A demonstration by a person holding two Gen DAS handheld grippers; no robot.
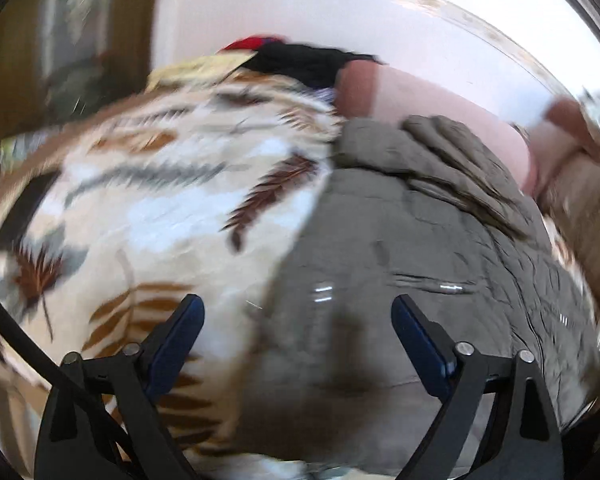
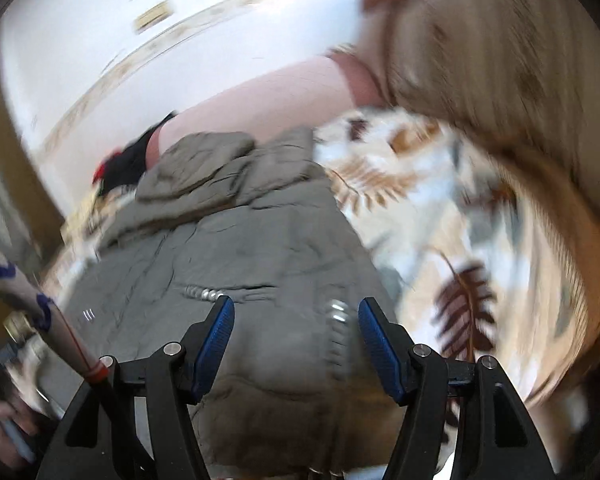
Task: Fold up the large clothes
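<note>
Left tool (image 1: 298,312): black angular arms carrying dark blue ribbed pads, silver round pivot pins at the joints, a black cable at seven o'clock. Right tool (image 2: 296,314): the same black frame, brighter blue textured pads, silver pins.

- The left gripper (image 1: 298,312) has its two blue-padded fingers (image 1: 176,344) spread wide, with nothing between them.
- Below it lies a big grey-green jacket (image 1: 412,248), spread out flat.
- The jacket rests on a cream blanket (image 1: 148,208) with brown and grey leaves.
- A pink headboard (image 1: 428,96) stands behind.
- The picture is blurry.
</note>
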